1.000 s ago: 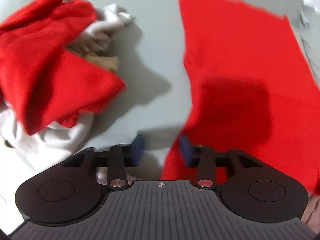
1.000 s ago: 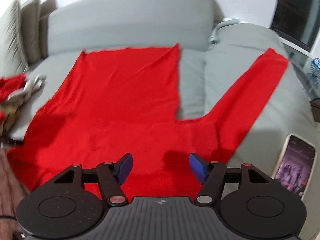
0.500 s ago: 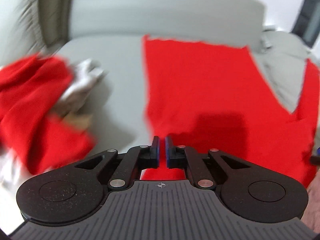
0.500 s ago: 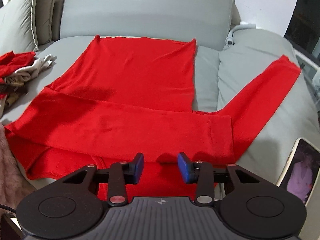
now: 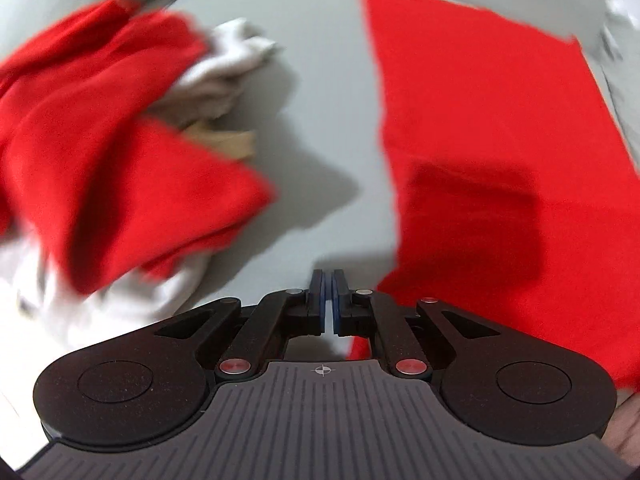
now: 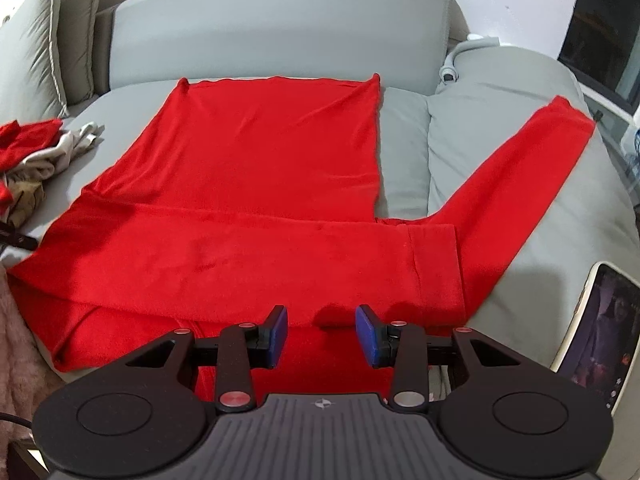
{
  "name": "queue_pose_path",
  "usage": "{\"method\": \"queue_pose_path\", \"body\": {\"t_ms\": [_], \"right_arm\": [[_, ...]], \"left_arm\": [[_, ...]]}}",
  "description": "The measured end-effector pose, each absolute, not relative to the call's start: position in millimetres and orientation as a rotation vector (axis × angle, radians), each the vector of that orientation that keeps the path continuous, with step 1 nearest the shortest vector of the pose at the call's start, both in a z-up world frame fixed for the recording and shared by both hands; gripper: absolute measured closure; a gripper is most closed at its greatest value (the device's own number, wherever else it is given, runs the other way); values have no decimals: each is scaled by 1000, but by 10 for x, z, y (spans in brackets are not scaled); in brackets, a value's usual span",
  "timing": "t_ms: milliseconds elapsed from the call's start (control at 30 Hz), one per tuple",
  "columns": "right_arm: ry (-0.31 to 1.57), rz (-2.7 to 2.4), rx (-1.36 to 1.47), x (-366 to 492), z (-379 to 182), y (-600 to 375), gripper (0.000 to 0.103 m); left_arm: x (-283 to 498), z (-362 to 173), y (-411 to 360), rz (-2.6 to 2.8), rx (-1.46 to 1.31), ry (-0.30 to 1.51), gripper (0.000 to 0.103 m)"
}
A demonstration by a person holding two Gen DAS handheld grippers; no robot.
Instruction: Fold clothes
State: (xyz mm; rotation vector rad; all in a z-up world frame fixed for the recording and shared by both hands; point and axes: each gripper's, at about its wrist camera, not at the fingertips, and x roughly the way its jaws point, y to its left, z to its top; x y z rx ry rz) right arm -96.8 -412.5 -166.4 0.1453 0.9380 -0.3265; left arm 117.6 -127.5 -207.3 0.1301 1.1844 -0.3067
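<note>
A red long-sleeved garment (image 6: 260,160) lies spread flat on the grey sofa seat (image 6: 404,152). One sleeve (image 6: 280,264) is folded across its lower part, and the other sleeve (image 6: 528,184) stretches out to the right. My right gripper (image 6: 322,336) hovers open over the garment's near edge with nothing between its pads. In the left wrist view the garment (image 5: 500,120) fills the right side. My left gripper (image 5: 328,304) hangs over bare grey cushion just left of the garment's edge. Its jaws are almost together and starting to open, with nothing between them.
A loose pile of red, white and tan clothes (image 5: 100,140) lies to the left of the garment, also seen as a pile (image 6: 32,152) at the sofa's left end. A lit phone (image 6: 596,332) rests at the right. Cushions (image 6: 40,40) and the backrest (image 6: 280,28) close off the far side.
The left sleeve came to lie folded across the garment. My left gripper went from wide open to nearly closed and swung up, then back down. The right jaws narrowed and then held still.
</note>
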Motion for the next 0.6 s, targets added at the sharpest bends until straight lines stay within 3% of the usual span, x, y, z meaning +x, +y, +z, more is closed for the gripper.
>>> {"method": "queue_pose_path", "body": {"t_ms": [33,133,267,600], "right_arm": [[939,-327,143,-969,-1665,-4121,65],[936,-330,121,-986,-1661,-4087,65],[931,-333,103,-1010,-1649,-4074,65],[907,-337,129,-1089,-1619,-4120,65]], "left_arm": [[1143,-2052,-1278,-324,129,1166,85],[1029,-2024,-1388,-370,199,1111,56],[954,-2147,-1599,-375,334,1160,52],[902,-2135,-1313,-421,91,1195,50]]}}
